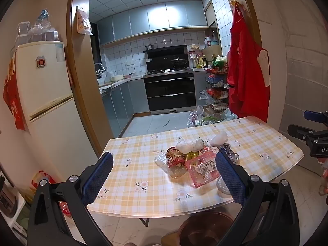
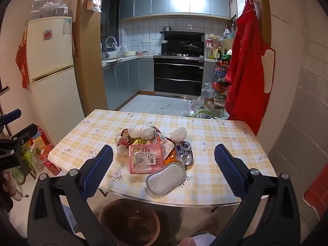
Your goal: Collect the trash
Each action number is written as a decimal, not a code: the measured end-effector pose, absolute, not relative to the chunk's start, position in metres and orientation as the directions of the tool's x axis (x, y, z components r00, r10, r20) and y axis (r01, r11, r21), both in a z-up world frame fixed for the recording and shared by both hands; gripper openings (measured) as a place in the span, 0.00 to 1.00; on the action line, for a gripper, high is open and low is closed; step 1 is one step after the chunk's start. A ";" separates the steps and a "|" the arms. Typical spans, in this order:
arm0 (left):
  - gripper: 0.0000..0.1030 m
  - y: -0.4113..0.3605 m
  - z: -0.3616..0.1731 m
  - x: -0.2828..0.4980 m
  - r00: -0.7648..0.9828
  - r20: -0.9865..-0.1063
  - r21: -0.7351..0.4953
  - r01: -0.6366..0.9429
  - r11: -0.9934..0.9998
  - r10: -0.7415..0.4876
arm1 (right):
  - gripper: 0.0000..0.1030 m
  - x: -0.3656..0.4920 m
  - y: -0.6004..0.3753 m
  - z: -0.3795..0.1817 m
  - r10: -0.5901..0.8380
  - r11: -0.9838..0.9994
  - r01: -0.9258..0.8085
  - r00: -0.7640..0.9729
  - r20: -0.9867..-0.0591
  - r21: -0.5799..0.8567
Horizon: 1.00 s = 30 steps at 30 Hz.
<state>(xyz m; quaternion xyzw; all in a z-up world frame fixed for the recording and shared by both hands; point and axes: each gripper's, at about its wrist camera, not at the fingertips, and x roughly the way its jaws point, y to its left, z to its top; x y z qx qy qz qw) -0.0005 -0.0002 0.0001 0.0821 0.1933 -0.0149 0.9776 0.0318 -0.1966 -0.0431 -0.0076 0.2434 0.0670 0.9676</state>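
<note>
I have both grippers, left (image 1: 164, 176) and right (image 2: 164, 172), spread empty; trash pile (image 2: 151, 149) lies ahead, nearer my right.

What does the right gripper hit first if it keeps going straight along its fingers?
Probably the silver scrub pad at the near edge of the trash pile; the open right gripper points down at it, with the pink tray just behind. Depth is hard to judge in the fisheye view.

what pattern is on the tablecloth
Yellow-and-white check tablecloth with small flowers, clearest in the right wrist view.
</note>
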 end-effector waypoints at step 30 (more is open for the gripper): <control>0.95 0.000 0.000 0.000 0.923 -0.385 0.154 0.062 0.986 0.002 | 0.95 0.030 -0.190 -0.047 0.124 0.991 -0.131 0.869 -0.478 0.019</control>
